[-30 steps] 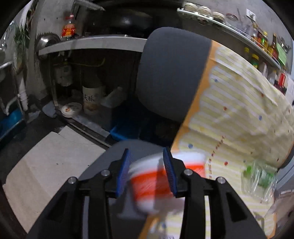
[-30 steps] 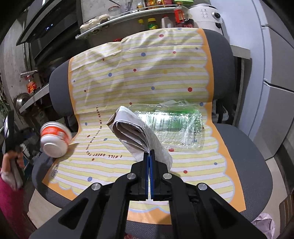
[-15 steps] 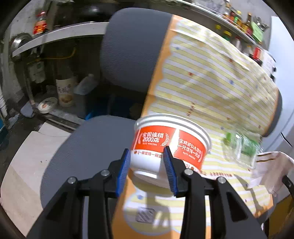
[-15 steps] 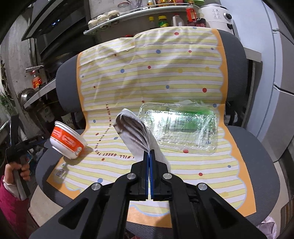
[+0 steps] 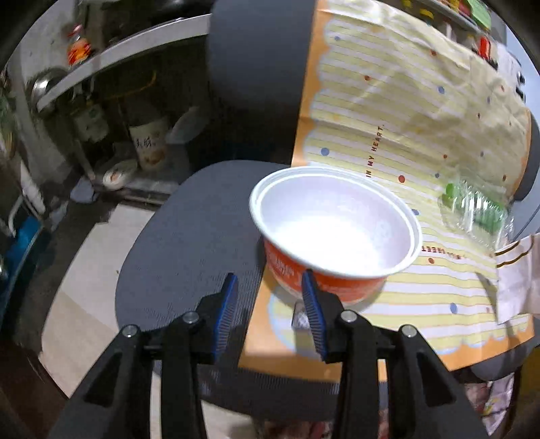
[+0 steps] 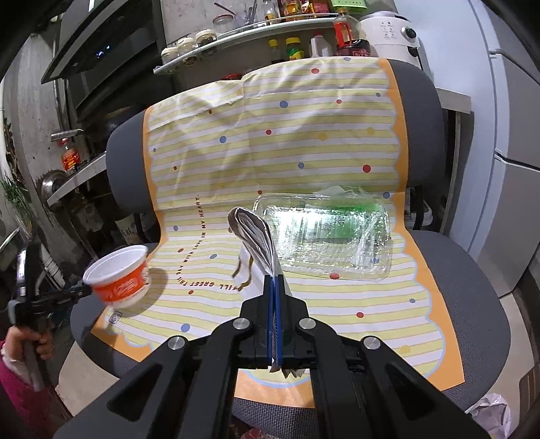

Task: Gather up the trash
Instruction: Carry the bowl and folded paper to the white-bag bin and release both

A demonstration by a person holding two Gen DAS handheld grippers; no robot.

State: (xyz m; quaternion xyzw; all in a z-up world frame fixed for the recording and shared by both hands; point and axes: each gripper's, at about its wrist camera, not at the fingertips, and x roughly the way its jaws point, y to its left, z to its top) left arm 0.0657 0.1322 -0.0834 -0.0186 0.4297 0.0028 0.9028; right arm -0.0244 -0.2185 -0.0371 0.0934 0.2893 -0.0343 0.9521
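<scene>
Pinching folded paper (image 6: 254, 236) – right hand-held gripper (image 6: 274, 287) fully closed.

Grey office chair (image 6: 449, 270) centre, yellow striped dotted cloth (image 6: 270, 152) draped over backrest and seat. Behind it a glass shelf (image 6: 256, 25) crowded with jars and sauce bottles, white appliance (image 6: 391, 37) at its right end. Grey fridge (image 6: 513, 135) on the right. Dark range hood (image 6: 101, 40) upper left, metal counter (image 5: 128, 44) below it, jar and dish stored underneath. Pale floor tiles (image 5: 91, 270), grimy wall (image 6: 30, 101). Dim indoor light.
</scene>
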